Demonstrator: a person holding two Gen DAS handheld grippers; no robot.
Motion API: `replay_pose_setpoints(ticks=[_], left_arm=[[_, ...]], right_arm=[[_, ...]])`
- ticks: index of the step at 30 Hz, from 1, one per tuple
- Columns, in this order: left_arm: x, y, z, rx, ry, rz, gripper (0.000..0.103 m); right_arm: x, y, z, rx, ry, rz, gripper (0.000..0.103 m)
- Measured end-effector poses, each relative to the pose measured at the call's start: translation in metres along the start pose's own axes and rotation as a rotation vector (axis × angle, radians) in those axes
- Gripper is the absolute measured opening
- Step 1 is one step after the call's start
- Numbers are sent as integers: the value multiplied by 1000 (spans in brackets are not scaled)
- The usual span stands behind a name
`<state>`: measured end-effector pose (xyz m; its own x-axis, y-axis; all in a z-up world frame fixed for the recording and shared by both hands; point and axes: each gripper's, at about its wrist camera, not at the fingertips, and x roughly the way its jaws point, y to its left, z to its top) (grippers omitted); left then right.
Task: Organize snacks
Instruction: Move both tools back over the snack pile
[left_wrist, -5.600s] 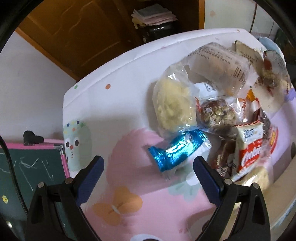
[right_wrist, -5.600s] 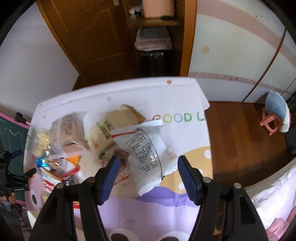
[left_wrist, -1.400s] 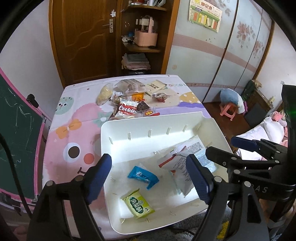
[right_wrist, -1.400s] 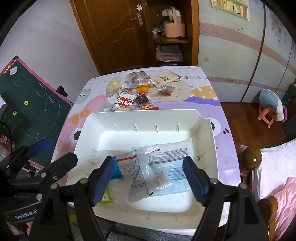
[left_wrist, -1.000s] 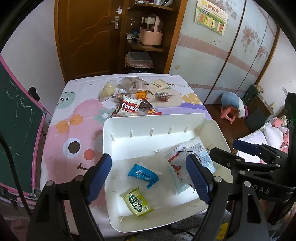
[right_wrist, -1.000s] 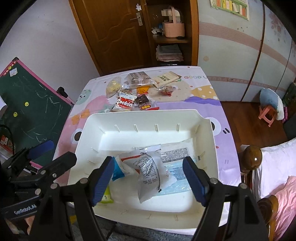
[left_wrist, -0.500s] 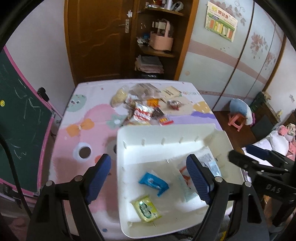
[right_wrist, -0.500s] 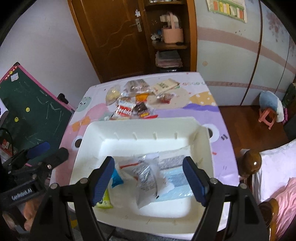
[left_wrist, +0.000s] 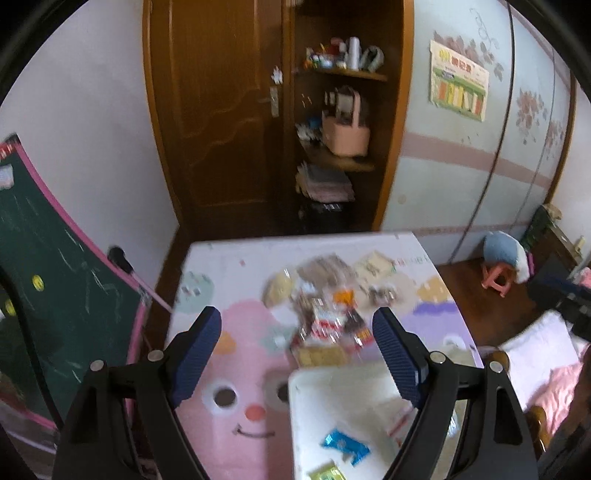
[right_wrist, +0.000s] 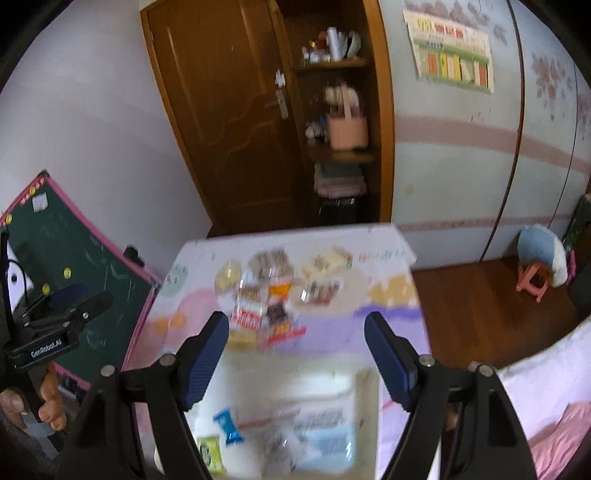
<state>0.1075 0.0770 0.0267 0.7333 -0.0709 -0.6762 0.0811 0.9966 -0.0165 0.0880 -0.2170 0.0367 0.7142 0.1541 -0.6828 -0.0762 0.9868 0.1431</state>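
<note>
While both grippers hang empty above the scene, the sorting looks partly done. The left gripper (left_wrist: 297, 349) has its blue ribbed pads spread wide with nothing between them, and the right gripper (right_wrist: 295, 349) is spread just as wide and equally bare.

Taking the white bin (left_wrist: 325, 391) as the landmark: it is a smooth, hard plastic tray with rounded corners, sitting at the near end of the counter (left_wrist: 236, 266), which is draped in a soft pastel cloth printed with a pink cartoon face. Inside the bin lie a crinkly blue foil packet (left_wrist: 345, 445), a small green-yellow packet (right_wrist: 210, 452) nearer its front wall, and a large flat white pouch (right_wrist: 323, 417) with printed text towards its right side, partly under a clear film bag whose contents are too blurred to read.

Beyond the bin's far rim, a heap of loose snacks (left_wrist: 325, 306) waits on the cloth: a red-and-white cookie pack (right_wrist: 249, 314), a pale yellow lumpy bag, an orange wrapper, a flat tan sachet and some clear glossy bags. Judging by the two groups, only a minority has been binned and most of the heap is left to move. Motion blur softens all the small wrappers.
</note>
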Motion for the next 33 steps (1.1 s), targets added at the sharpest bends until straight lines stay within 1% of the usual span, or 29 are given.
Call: replay_pose_setpoints(ticks=[2, 4, 7, 9, 11, 15, 17, 19, 21, 23, 25, 28, 33], left_arm=[[-3, 2, 20, 12, -32, 25, 84], [-1, 4, 35, 18, -49, 45, 86], [7, 8, 60, 17, -49, 57, 86], [16, 11, 79, 15, -37, 74, 86], [25, 14, 96, 18, -34, 88, 86], [53, 21, 135, 11, -42, 136, 86], [69, 25, 147, 3, -36, 143, 86], [95, 27, 156, -1, -10, 144, 86], [122, 28, 158, -1, 33, 125, 86], [152, 26, 153, 12, 82, 115, 86], [185, 23, 144, 33, 135, 113, 86], [230, 21, 121, 40, 215, 101, 86], [297, 18, 81, 65, 346, 100, 86]], right_arm=[[-4, -1, 22, -15, -36, -15, 77], [-6, 0, 46, -39, -66, -54, 77], [-4, 4, 80, -73, -95, -81, 77], [2, 7, 101, -88, -101, -102, 77], [11, 9, 119, -91, -97, -104, 77], [34, 12, 156, -80, -91, -106, 77], [48, 13, 170, -73, -92, -100, 77], [67, 15, 182, -73, -84, -80, 77], [91, 16, 188, -68, -63, -67, 77], [116, 16, 190, -65, -26, -52, 77], [150, 17, 185, -69, 40, -24, 77], [196, 17, 171, -64, 128, -1, 77], [270, 18, 134, -24, 294, 59, 77]])
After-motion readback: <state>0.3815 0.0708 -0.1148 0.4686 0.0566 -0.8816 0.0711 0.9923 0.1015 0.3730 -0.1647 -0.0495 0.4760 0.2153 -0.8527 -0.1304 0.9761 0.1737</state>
